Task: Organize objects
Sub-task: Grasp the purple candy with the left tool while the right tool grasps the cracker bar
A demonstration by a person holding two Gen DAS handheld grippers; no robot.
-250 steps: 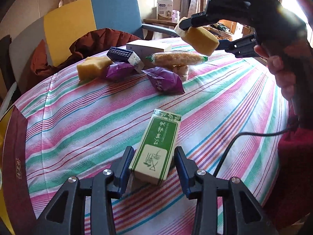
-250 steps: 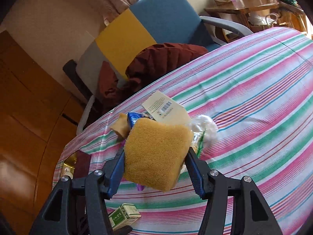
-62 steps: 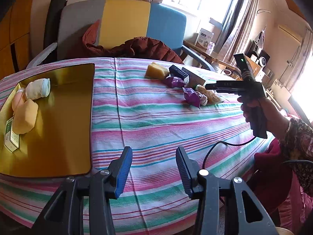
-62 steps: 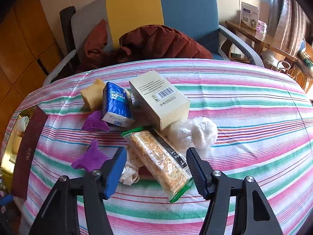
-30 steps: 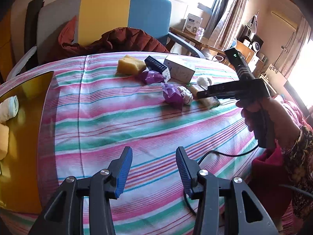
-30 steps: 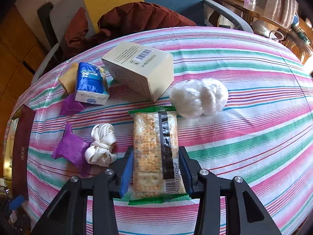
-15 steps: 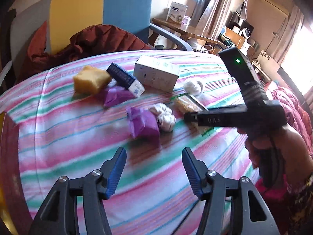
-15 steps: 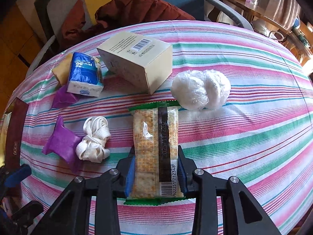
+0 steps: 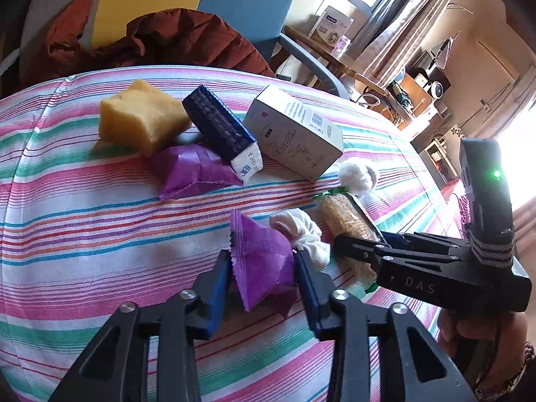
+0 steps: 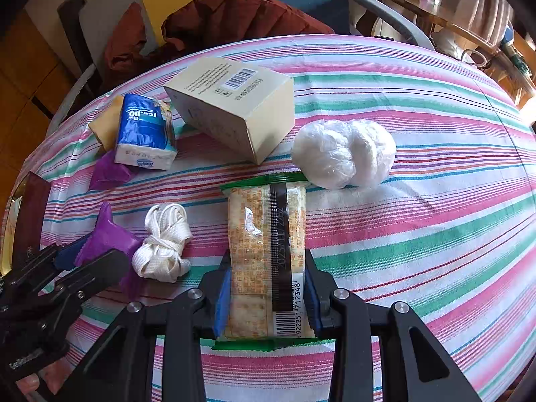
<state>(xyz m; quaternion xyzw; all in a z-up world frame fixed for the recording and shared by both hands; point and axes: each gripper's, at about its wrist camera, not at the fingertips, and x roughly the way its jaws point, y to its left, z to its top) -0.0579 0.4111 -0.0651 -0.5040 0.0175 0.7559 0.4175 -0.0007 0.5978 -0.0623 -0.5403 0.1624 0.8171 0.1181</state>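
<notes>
Beside the beige box [image 10: 231,107], your left gripper [image 9: 263,269] has just closed on one of two purple packets [image 9: 263,261] — your right gripper [image 10: 266,293] clamps the single cracker pack [image 10: 266,254].

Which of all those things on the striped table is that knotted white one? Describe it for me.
On the striped tablecloth, find the long cracker packet nearest the camera. Just left of it lies the bundle of white cord, against a purple sachet. Unlike the round plastic-wrapped white ball, it is flat ribbon, knotted.
</notes>
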